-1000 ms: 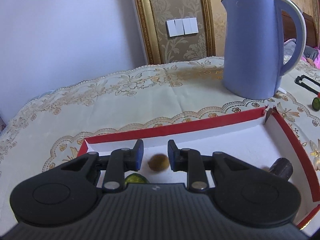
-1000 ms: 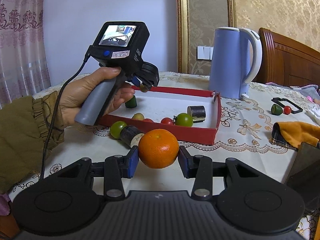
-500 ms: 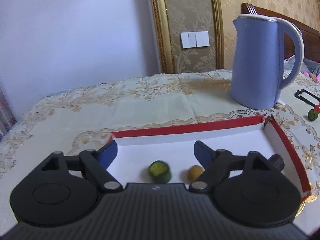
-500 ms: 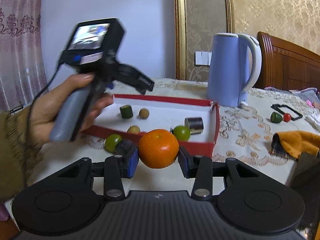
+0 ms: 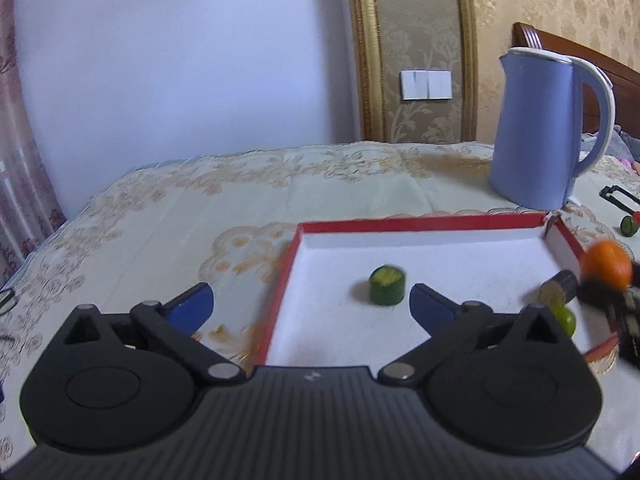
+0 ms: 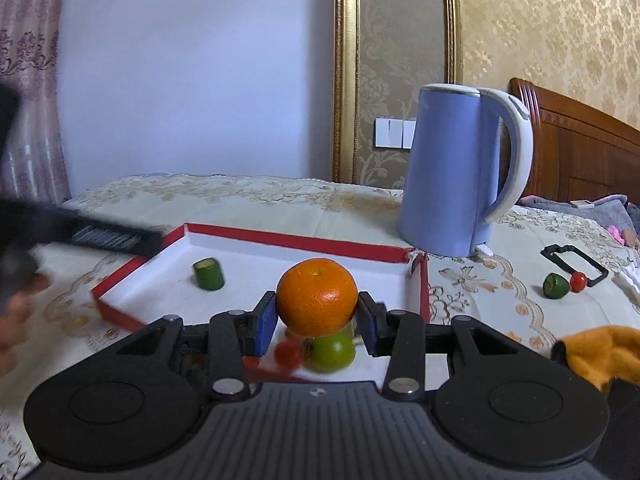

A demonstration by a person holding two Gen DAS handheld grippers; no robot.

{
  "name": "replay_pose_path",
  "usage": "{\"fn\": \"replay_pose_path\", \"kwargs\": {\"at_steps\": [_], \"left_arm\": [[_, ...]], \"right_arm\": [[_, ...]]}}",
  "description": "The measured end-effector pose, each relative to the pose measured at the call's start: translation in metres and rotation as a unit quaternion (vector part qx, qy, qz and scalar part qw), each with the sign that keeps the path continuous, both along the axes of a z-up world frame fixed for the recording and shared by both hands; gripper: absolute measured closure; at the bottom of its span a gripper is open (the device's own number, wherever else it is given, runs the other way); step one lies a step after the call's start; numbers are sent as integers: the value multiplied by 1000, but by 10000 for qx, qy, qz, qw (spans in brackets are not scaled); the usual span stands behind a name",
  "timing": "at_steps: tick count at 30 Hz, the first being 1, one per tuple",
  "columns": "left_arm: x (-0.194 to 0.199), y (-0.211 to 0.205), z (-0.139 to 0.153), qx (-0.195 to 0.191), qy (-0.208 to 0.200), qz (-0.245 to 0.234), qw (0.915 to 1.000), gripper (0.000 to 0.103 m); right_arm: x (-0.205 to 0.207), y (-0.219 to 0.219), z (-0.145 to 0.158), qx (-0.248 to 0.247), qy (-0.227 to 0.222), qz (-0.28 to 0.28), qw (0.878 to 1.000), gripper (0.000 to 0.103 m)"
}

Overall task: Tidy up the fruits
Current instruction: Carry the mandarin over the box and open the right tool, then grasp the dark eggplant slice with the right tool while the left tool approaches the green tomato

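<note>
Now that our left gripper [image 5: 311, 304] has spread its jaws and pulled back, we carry the orange [image 6: 317, 297], clamped in the right gripper [image 6: 317, 322], over the tray [image 6: 304, 243] at mid-frame.

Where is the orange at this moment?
In the right wrist view the orange sits clamped in the right gripper, above the near edge of the red tray.

Orange [image 6: 317, 295] above red-rimmed tray [image 6: 296, 241]

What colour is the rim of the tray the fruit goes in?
Red, with a white inside; the tray shows best in the right wrist view.
</note>
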State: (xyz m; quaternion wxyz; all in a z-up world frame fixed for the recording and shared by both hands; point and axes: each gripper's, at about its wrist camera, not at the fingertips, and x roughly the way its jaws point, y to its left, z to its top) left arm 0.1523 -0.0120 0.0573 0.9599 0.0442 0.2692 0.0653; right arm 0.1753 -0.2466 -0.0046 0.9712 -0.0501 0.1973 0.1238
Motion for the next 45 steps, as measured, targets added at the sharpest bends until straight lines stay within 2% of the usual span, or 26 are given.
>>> {"fn": "replay_pose_path", "kwargs": {"at_steps": [6, 14, 19, 20, 22, 27, 31, 35, 45], "left_arm": [[-39, 23, -7, -86, -159, 84, 9998, 0], [-72, 43, -32, -92, 109, 89, 9999, 0], [-85, 50, -39, -383, 155, -142, 9990, 0], [-87, 51, -39, -453, 153, -192, 9987, 0], [-89, 51, -40, -560, 164, -250, 9980, 0], [-95, 47, -37, -481, -6, -342, 9983, 0], [-96, 43, -37, -233, -122, -311, 9992, 0], [-95, 43, -38, -216, -119, -286, 9993, 0], [-97, 45, -43, -168, -22, -228, 9996, 0]], "right_arm": [[41, 2, -4, 70, 246, -140, 9996, 61], [90, 15, -11, -60, 498, -347, 9981, 61], [106, 25, -16, -256, 648, -462, 9965, 59], [105, 26, -15, -281, 636, -475, 9964, 57], [99, 26, -11, -310, 545, -486, 9969, 47], [51, 18, 6, -176, 168, -353, 9991, 47], [-8, 17, 4, -111, 45, 155, 9998, 47], [-46, 32, -15, -439, 243, 862, 9950, 47], [-30, 55, -45, -635, 681, 1039, 9902, 47]]}}
